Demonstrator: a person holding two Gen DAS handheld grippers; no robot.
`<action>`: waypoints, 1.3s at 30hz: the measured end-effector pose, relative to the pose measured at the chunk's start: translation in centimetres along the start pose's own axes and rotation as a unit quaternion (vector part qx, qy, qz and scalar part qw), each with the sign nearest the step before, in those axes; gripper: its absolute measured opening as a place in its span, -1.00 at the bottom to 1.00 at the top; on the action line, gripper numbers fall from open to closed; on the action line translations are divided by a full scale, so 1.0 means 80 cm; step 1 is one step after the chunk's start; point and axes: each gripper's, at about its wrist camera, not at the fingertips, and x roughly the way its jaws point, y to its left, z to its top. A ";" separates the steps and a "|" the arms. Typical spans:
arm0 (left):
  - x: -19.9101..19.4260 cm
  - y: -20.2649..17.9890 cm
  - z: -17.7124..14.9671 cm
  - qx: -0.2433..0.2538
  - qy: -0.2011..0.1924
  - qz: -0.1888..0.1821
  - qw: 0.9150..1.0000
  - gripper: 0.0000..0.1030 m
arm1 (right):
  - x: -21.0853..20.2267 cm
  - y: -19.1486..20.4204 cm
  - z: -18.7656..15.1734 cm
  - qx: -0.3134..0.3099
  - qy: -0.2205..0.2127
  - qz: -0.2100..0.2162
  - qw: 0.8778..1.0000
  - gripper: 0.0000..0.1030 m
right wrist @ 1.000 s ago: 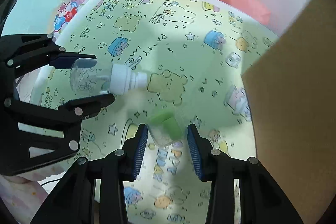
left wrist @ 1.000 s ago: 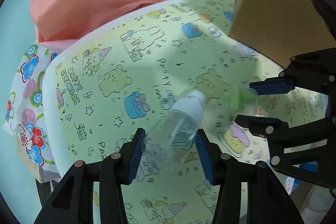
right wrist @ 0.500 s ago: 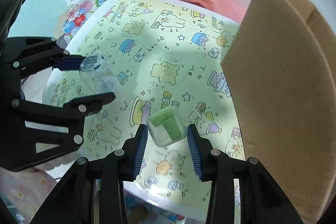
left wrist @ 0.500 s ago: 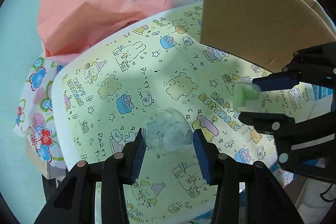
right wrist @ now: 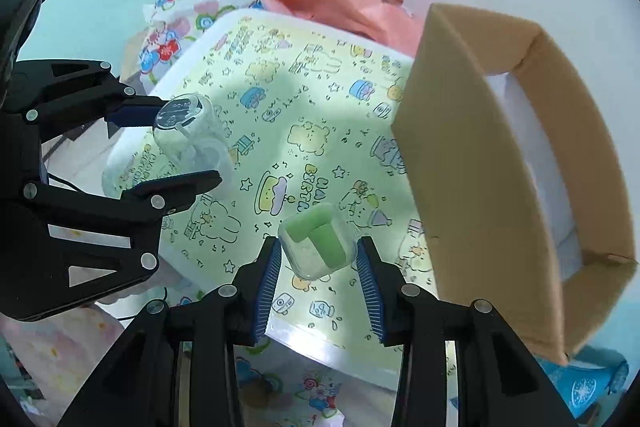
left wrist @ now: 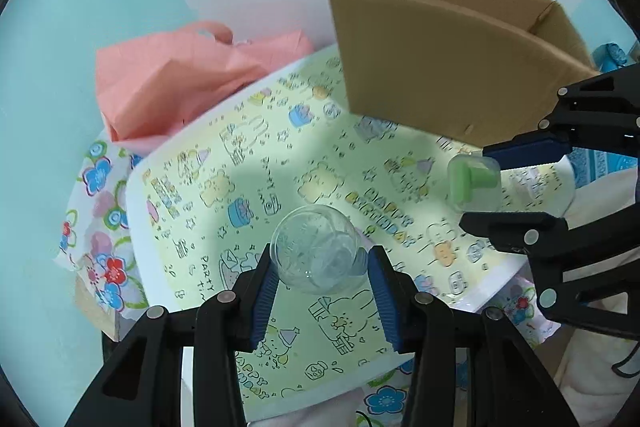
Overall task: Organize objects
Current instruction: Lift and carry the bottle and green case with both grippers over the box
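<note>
At the far left, a floral-patterned cloth (left wrist: 98, 187) hangs over the edge of the tabletop (left wrist: 280, 163), which is covered with a pale yellow sheet printed with cartoon animals and party motifs. Behind it, a crumpled pink bag (left wrist: 180, 83) lies against the wall. Moving rightward, the left hand-held gripper (left wrist: 322, 281) points steeply downward and is closed on a clear plastic bottle (left wrist: 316, 253), its blue pads pressing both sides; the bottle is raised off the tabletop with its round base towards the camera. In the right wrist view the same bottle (right wrist: 188, 135) shows its base uppermost, with a thin tube visible inside. Further right, the right hand-held gripper (right wrist: 318, 269) is clamped on a small clear container with a green insert (right wrist: 318, 243), pads against both sides, the jaws partly closed to the container's width; the container is held above the patterned sheet, clear of it. From the left wrist view this container (left wrist: 474, 183) sits between the right gripper's pads, well apart from the bottle. At the far right, an open cardboard box (right wrist: 500, 167) stands on the tabletop beside the right gripper, with something white visible inside.
</note>
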 end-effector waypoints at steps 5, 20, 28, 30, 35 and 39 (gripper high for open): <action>-0.031 -0.017 0.009 0.002 -0.015 0.016 1.000 -0.11 | -0.031 -0.008 -0.011 0.001 -0.015 -0.005 1.000 -0.17; -0.088 -0.082 0.079 0.003 -0.048 0.050 0.998 -0.11 | -0.117 -0.077 -0.028 0.037 -0.075 -0.008 0.996 -0.17; -0.096 -0.106 0.124 0.025 -0.052 0.064 0.996 -0.11 | -0.136 -0.122 -0.036 0.059 -0.092 -0.011 0.994 -0.17; -0.093 -0.113 0.134 0.031 -0.050 0.061 0.996 -0.11 | -0.136 -0.134 -0.037 0.066 -0.091 -0.008 0.994 -0.17; -0.087 -0.121 0.162 0.026 -0.052 0.051 0.997 -0.11 | -0.135 -0.163 -0.039 0.084 -0.091 -0.003 0.992 -0.17; -0.081 -0.125 0.180 0.029 -0.053 0.049 0.997 -0.11 | -0.131 -0.182 -0.037 0.096 -0.093 0.004 0.991 -0.17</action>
